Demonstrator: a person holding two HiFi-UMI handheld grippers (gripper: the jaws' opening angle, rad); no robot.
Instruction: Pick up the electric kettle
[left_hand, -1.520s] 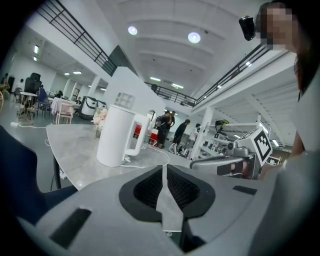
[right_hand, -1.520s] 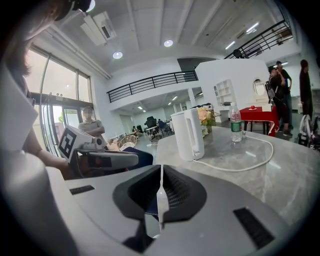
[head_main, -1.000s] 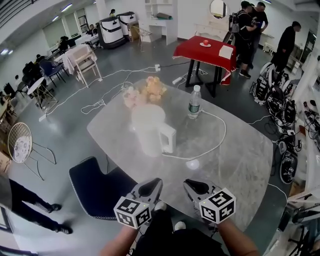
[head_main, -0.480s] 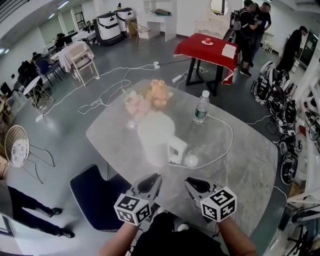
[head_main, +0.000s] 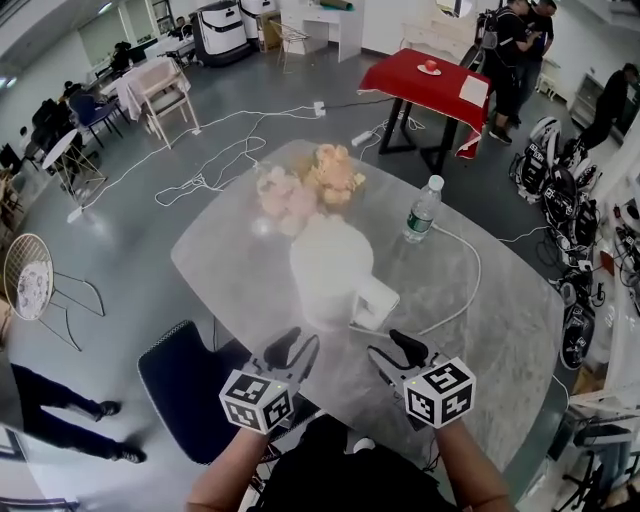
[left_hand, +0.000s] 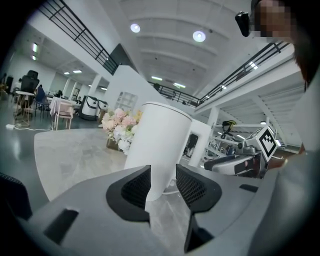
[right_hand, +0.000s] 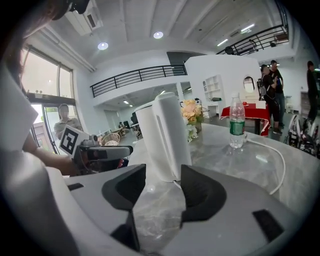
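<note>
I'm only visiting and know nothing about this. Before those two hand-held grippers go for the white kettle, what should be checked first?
1. Kettle upright on the table: ok.
2. Its handle is turned toward the person: ok.
3. Right hand-held gripper: jaws opening, nothing between them, handle straight ahead: ok.
4. Left hand-held gripper: jaws opening but only slightly apart, empty. Not ok for the kettle's body yet.
5. Cord free of the kettle's base: cannot tell.
6. Bottle stands apart from the kettle: ok.
</note>
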